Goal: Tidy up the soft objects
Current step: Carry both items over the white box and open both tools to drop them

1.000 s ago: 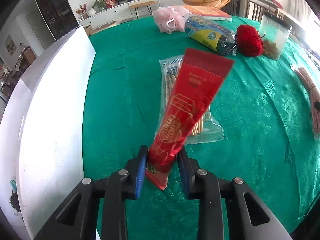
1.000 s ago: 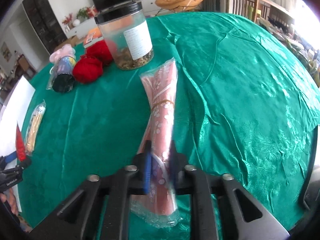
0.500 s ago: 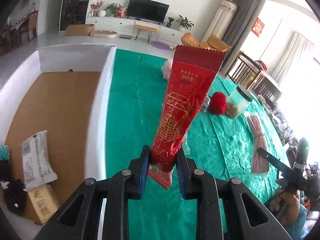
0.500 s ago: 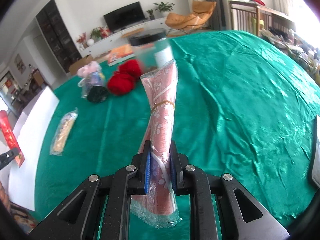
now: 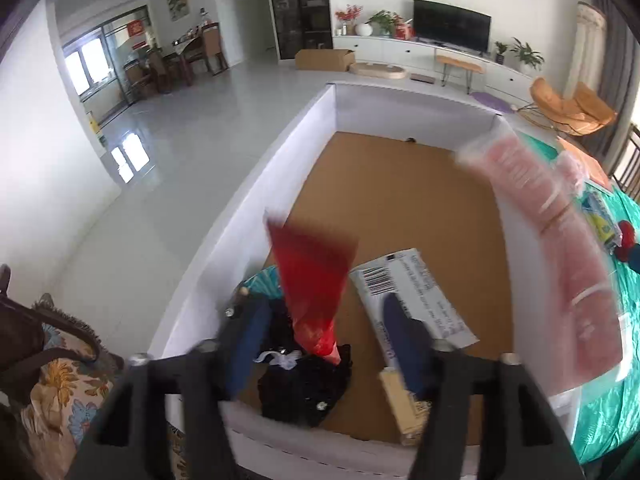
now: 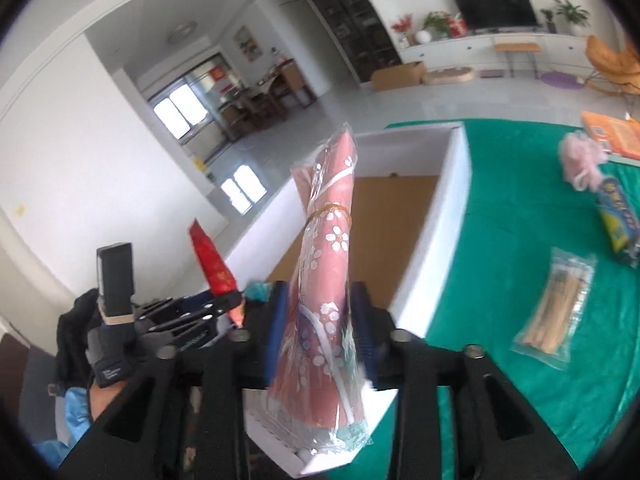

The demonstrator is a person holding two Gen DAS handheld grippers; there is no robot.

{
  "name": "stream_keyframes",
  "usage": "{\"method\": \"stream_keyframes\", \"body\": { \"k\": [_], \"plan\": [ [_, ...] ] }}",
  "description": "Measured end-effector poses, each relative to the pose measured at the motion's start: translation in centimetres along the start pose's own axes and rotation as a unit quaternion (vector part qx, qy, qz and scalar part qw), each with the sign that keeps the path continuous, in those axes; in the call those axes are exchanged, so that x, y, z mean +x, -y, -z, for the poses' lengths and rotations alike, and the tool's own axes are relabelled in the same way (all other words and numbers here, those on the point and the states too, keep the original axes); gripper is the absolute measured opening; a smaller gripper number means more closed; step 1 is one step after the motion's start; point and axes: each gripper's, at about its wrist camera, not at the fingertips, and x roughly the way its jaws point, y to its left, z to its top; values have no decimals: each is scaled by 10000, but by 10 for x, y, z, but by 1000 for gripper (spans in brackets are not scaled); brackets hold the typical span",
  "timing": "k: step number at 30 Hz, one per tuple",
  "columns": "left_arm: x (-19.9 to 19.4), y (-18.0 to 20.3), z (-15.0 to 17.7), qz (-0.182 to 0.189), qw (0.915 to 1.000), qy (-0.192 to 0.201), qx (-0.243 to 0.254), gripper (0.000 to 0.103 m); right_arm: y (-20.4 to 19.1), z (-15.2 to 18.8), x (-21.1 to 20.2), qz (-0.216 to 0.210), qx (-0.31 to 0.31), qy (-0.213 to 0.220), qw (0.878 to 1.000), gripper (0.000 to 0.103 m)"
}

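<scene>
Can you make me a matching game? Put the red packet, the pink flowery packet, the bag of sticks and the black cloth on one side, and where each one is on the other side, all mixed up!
Things:
1. red packet
2. pink flowery packet
3. bag of sticks
4. black cloth

Places:
a. lying on the green tablecloth
b. lying on the floor of the white box
c. between the fingers of the right gripper
d. between the wide-open fingers of the left gripper

Pairs: 1-d, 2-c, 3-a, 4-b
</scene>
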Motion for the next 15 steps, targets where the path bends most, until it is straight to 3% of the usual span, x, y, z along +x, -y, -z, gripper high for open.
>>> {"method": "stream_keyframes", "body": {
  "k": [1, 4, 7, 9, 12, 15],
  "plan": [
    [0, -5, 2, -46, 9999, 96, -113, 102, 3, 4, 0, 16, 20, 49, 10000, 76],
    [-9, -6, 5, -53, 9985, 457, -313, 103, 25, 20, -14, 599, -106, 222, 9979, 76],
    [-13, 13, -1, 342, 9977, 504, -295, 103, 73, 44, -35, 1452, -69, 318, 9889, 76],
    [-23, 30, 0, 679, 9957, 607, -192, 103, 114, 66, -53, 2134, 21, 322, 9764, 76],
    [-43, 79, 0, 1176, 9900, 767, 164, 103, 181, 108, -91, 3171, 260, 316, 9475, 76],
    [-61, 141, 4, 1667, 9801, 817, 706, 103, 230, 144, -132, 3833, 632, 335, 9209, 76]
  ]
}}
